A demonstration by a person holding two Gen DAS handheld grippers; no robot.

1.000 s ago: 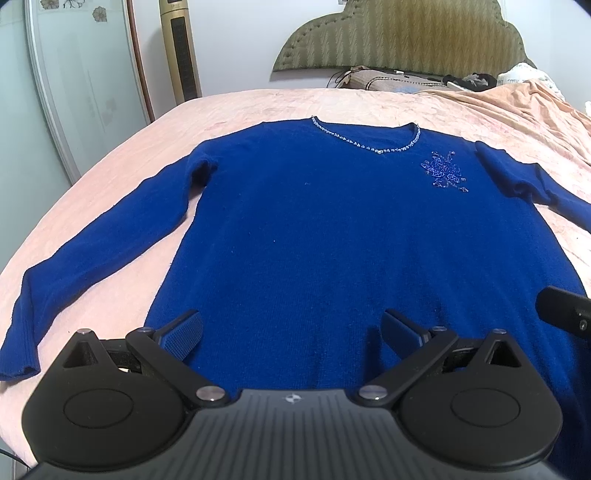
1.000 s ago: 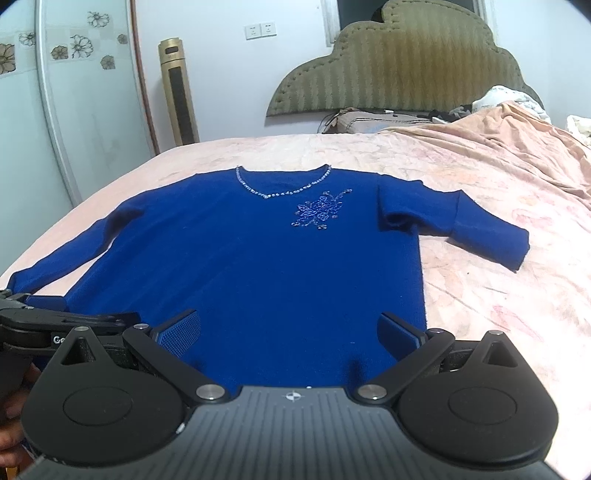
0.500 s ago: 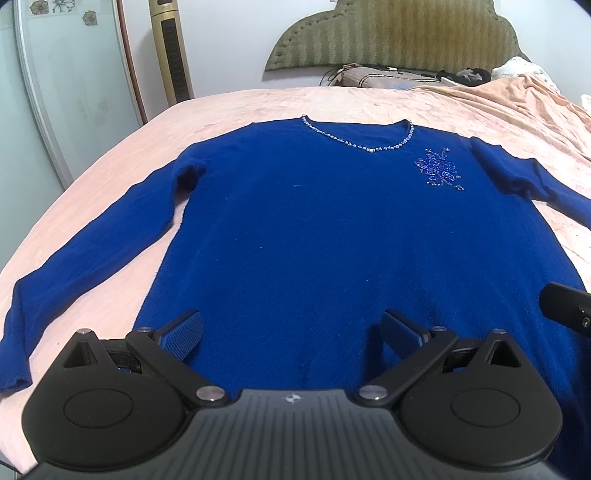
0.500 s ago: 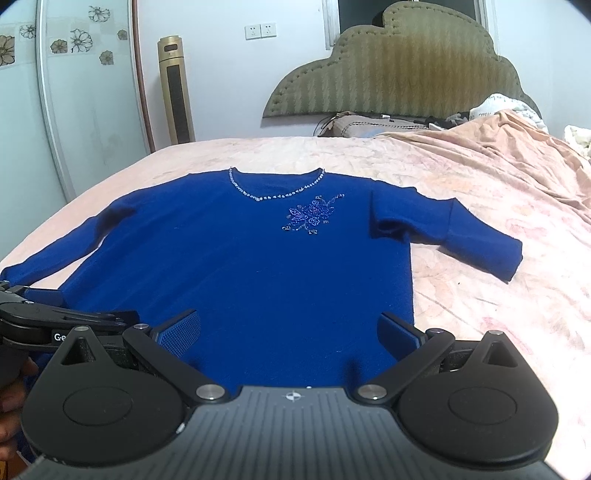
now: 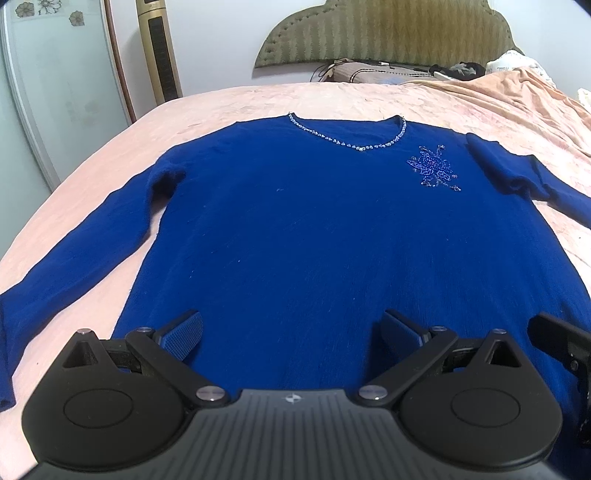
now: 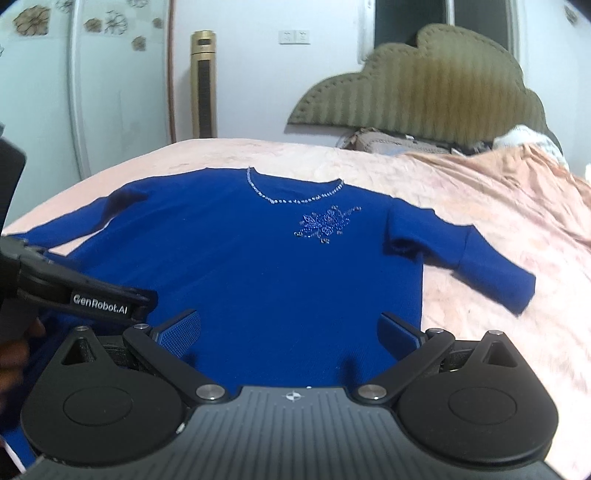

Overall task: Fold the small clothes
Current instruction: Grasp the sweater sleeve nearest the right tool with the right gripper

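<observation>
A royal blue long-sleeved sweater point(image 5: 314, 236) lies flat, front up, on the pink bed, with a beaded neckline point(image 5: 347, 142) and a beaded flower point(image 5: 434, 171) on the chest. It also shows in the right wrist view point(image 6: 258, 266). Its left sleeve point(image 5: 74, 254) stretches out long; its right sleeve point(image 6: 476, 266) looks shorter, possibly folded. My left gripper point(image 5: 291, 328) is open and empty above the hem. My right gripper point(image 6: 290, 326) is open and empty over the hem's right part. The left gripper's body point(image 6: 74, 291) shows at the left of the right wrist view.
The pink bedspread point(image 5: 229, 107) covers the bed. A rumpled peach blanket point(image 6: 517, 184), pillows point(image 5: 369, 74) and a padded headboard point(image 5: 388, 33) lie at the far end. A tall gold tower fan point(image 6: 203, 85) and a glass wardrobe door point(image 5: 55, 92) stand to the left.
Both grippers have stayed open near the hem. The left view has shifted slightly forward and left; the right gripper has tilted up and swung, so the sweater sits lower in its view.
</observation>
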